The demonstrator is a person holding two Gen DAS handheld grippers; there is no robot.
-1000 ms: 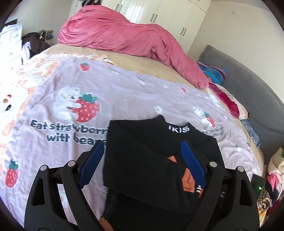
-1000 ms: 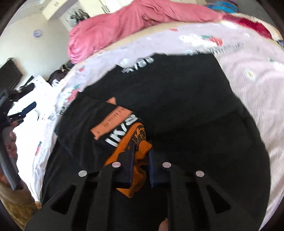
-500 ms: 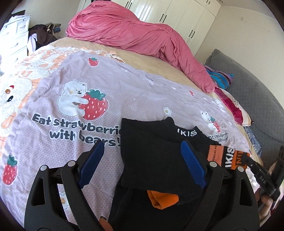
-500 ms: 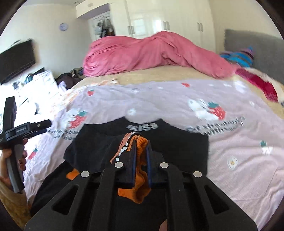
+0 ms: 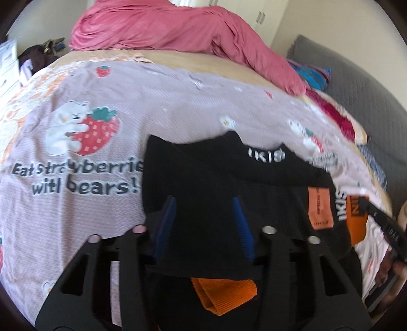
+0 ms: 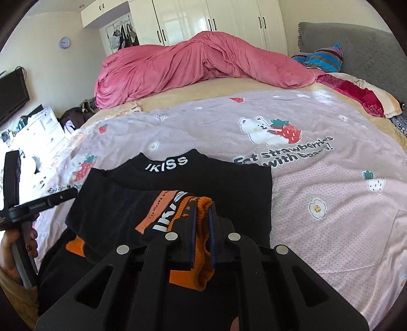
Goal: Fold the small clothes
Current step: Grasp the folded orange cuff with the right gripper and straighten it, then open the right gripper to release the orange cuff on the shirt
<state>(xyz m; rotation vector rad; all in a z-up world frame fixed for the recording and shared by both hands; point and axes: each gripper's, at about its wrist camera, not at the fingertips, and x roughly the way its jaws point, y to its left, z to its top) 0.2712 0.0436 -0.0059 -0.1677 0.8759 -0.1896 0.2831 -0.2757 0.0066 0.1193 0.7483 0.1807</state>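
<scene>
A small black sweater [image 5: 203, 173] with white "IKISS" lettering on its collar lies on the lilac strawberry-bear sheet [image 5: 76, 203]. My left gripper [image 5: 203, 201] hangs low over its left folded edge, jaws closing, with black cloth between the blue pads [image 5: 166, 216]. An orange cuff [image 5: 223, 292] pokes out under that fold. In the right wrist view my right gripper [image 6: 202, 203] is shut on the other sleeve's orange cuff [image 6: 201, 219] and holds it lifted above the sweater's [image 6: 178, 183] body. The left gripper [image 6: 38, 203] shows at that view's left edge, in a hand.
A crumpled pink duvet [image 6: 190, 66] lies across the far side of the bed. A grey headboard [image 6: 361, 51] and striped and red cushions [image 6: 356, 91] stand at the right. White wardrobes [image 6: 203, 20], a dresser [image 6: 38, 127] and a dark screen [image 6: 12, 94] lie beyond.
My left gripper dropped closer to the sweater and its jaws narrowed around the black fold. My right gripper lifted the orange-cuffed sleeve up and across the sweater.
</scene>
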